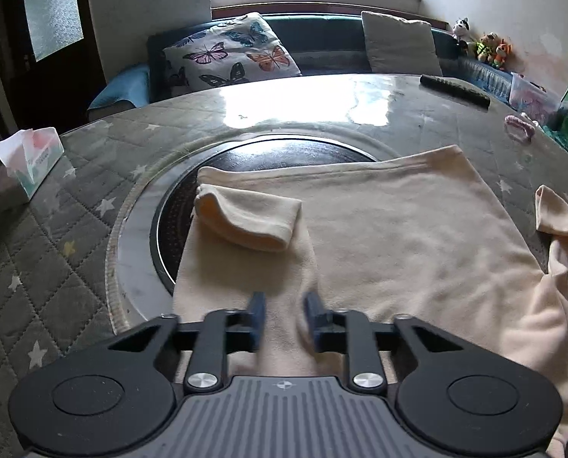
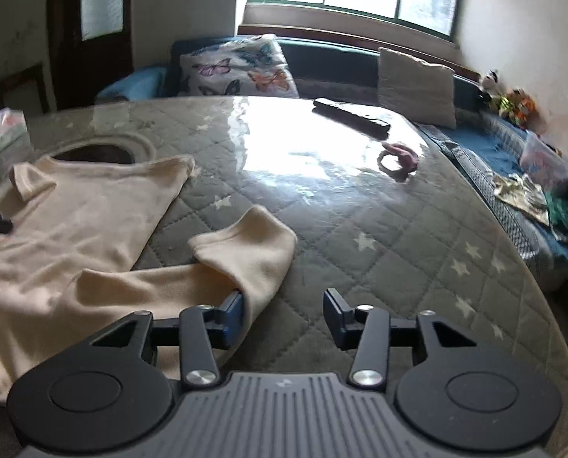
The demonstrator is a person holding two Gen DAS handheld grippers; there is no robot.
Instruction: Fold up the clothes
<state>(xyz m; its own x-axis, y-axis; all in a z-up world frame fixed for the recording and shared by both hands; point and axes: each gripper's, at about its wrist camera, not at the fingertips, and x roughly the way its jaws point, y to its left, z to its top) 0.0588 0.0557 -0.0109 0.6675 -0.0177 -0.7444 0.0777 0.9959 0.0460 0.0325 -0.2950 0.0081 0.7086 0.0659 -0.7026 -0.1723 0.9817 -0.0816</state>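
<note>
A cream shirt (image 1: 398, 229) lies spread on the round table (image 1: 73, 229), over its quilted grey star-print cover and partly over the dark round inset (image 1: 284, 152) at the middle. In the left wrist view the near left sleeve (image 1: 245, 217) is folded in onto the body of the shirt. The left gripper (image 1: 284, 313) hangs low over the near edge of the cloth with its blue jaws close together and a ridge of fabric between them — the right one is blurred, and I cannot tell whether the pads press on the cloth. In the right wrist view the other sleeve (image 2: 245, 244) lies stretched out to the right on the cover. The right gripper (image 2: 284, 309) stands open, its left finger (image 2: 232, 313) just beside the sleeve's edge, its right one over bare cover. Farther off on the table lie a remote (image 2: 350, 116) and a pink hair tie (image 2: 398, 158); a tissue box (image 1: 28, 160) sits at the left edge.
</note>
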